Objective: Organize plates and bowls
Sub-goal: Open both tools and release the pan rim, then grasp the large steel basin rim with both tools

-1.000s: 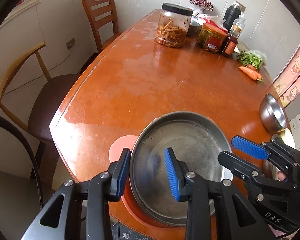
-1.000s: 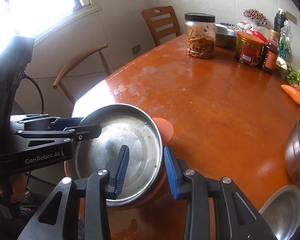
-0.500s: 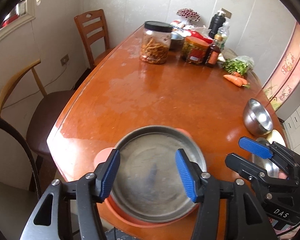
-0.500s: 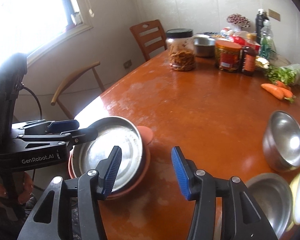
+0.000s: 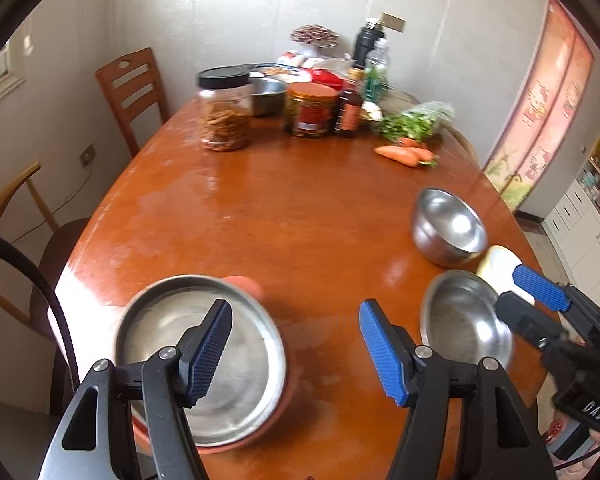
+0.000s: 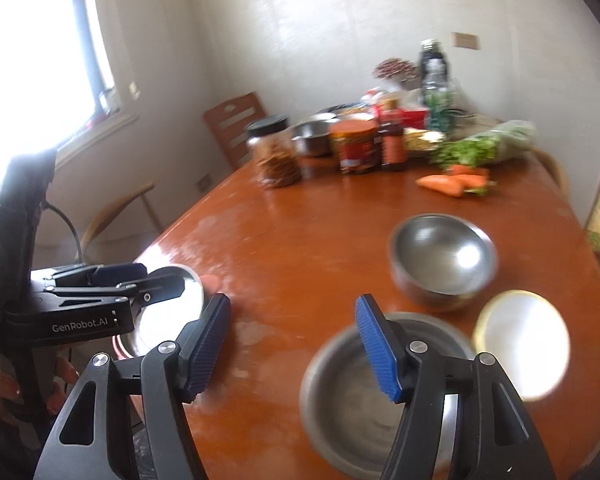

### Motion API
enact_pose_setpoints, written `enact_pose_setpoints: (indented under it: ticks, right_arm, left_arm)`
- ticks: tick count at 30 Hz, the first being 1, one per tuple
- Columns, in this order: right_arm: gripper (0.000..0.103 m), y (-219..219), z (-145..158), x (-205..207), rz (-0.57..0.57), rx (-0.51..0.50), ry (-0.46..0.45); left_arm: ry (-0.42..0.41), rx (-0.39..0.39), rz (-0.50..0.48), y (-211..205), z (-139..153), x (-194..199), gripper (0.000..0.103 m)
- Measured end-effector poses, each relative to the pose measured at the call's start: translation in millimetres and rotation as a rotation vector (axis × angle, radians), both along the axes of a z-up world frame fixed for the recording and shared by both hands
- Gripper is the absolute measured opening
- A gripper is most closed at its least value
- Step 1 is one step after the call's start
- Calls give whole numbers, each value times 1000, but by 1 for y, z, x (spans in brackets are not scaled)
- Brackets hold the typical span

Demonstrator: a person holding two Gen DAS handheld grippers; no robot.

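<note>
Orange-brown wooden table: near left orange plate; right two steel bowls, yellow plate; far jars, carrots

Glossy reddish-brown wooden table; silvery round steel plate on terracotta-orange round plate; shiny silver steel bowl; ribbed blue pads; orange carrots.

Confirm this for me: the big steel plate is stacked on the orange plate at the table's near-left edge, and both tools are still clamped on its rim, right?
Not quite. The steel plate does sit on the orange plate, but neither tool grips it. The left wrist view shows the left tool open and empty after just opening, and the right tool likewise.
</note>
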State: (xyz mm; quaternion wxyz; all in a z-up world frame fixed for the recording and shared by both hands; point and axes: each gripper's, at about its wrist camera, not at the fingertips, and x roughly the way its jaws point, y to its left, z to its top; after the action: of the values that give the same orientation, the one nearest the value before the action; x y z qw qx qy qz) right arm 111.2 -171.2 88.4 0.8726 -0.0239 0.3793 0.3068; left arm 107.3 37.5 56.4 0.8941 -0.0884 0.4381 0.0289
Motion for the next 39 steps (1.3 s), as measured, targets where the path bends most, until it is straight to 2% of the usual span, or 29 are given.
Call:
enact_pose_setpoints:
  ticks: [6,10,15,22,34,39]
  right_arm:
    - [70,-57,9,-5,-130,10,-29]
    - [70,-91,-1,-7,-207,8,-1]
    - [70,-117,-17,-10,-250,14,45]
    - [70,-127,-50,-17,-252,22,127]
    - [42,-119,-83,-6,-243,-13,187]
    - [31,-112,-87,-3,-237,-37,180]
  left_arm:
    - [1,4,-81,-41,-1,11,67]
    - [9,11,-125,-64,-4,20,67]
    - [42,10,-172,-88,-18,31,68]
    - [97,13,-207,-106,-40,45,68]
    - [145,5,-229,-113,-66,67,68]
    - [175,-18,-238,-114,-77,75,67]
